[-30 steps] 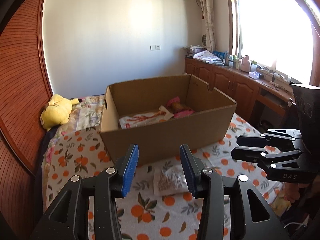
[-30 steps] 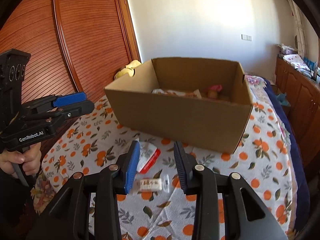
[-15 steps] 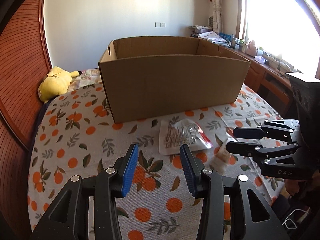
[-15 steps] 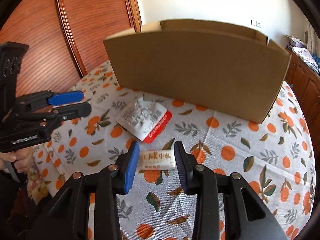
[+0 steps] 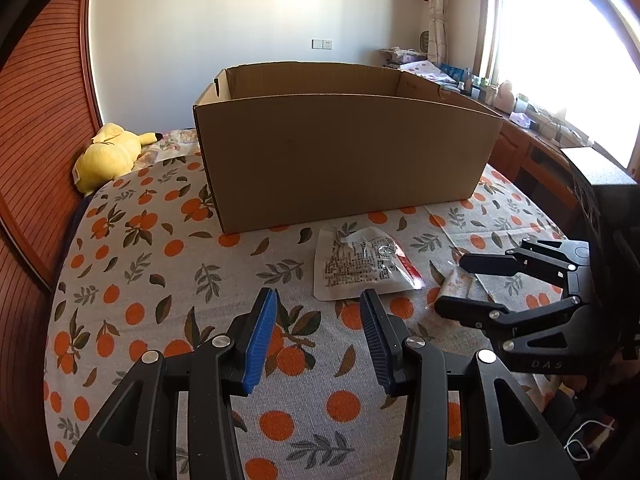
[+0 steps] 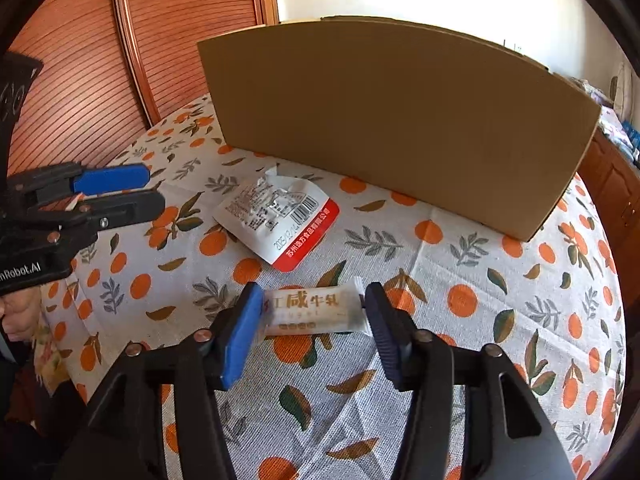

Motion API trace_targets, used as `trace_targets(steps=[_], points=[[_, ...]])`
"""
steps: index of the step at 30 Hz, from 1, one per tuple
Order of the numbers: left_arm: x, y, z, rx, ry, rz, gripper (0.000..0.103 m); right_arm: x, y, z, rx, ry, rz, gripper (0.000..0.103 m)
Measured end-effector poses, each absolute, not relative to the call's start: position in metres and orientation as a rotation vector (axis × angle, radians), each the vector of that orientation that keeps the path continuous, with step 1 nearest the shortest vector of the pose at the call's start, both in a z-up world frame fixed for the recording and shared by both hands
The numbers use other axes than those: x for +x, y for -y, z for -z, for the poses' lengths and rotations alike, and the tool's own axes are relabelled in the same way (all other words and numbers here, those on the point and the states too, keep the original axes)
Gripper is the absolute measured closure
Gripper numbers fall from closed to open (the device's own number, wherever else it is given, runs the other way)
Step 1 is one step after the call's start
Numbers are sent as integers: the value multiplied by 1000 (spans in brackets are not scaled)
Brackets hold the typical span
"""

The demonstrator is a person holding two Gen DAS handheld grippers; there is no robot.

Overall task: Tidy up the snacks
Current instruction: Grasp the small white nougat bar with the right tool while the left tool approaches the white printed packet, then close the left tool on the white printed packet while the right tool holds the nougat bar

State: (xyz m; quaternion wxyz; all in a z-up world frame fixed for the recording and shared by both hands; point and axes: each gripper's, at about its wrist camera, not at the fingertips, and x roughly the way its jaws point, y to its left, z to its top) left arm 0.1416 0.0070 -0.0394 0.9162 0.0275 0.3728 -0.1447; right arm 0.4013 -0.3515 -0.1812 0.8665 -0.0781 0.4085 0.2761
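The cardboard box (image 5: 344, 152) sits in the middle of the bed, on the orange-print bedspread (image 5: 132, 240), its open top facing up so snacks can be dropped in from above; from down here its inside is hidden. Two snacks lie on the cloth just in front of its near wall. The right gripper (image 6: 312, 312) hangs low over the small candy bar (image 6: 316, 310), its fingers straddling the wrapper's two ends and opening wider at this moment, the bar between them but not pinched, which looks to me like lining up for a lengthwise grab. The wrapper carries brown Chinese characters; "咸牛轧" reads clearly. Just beyond it lies the white snack pouch (image 6: 276, 216), back side up, showing a barcode, dense small print, and a red edge with white Chinese company lettering and a date I cannot make out surely. The left gripper (image 5: 318, 334) waits short of that pouch, fingers partly apart and holding nothing. Its body reads "nRobot.AI" at the picture's edge; the right one's reads "DAS". A yellow plush toy (image 5: 106, 156) rests by the wooden headboard.
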Motion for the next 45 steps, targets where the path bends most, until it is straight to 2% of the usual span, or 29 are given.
trace_targets(steps=[3,10,15,32,45], points=[[144,-6,39,54,-765,299,58,403,347,184,-177,-863,-573,42],[156,1,38,45,-769,311,58,403,342,188,-201,-863,-572,40],[167,10,42,47,-781,319,52,405,353,186,-140,-859,-576,55],[215,40,65,77,-868,340,46,401,368,185,-87,-841,-549,57],[226,56,87,139,-879,339,23,403,362,185,-99,-840,-548,57]])
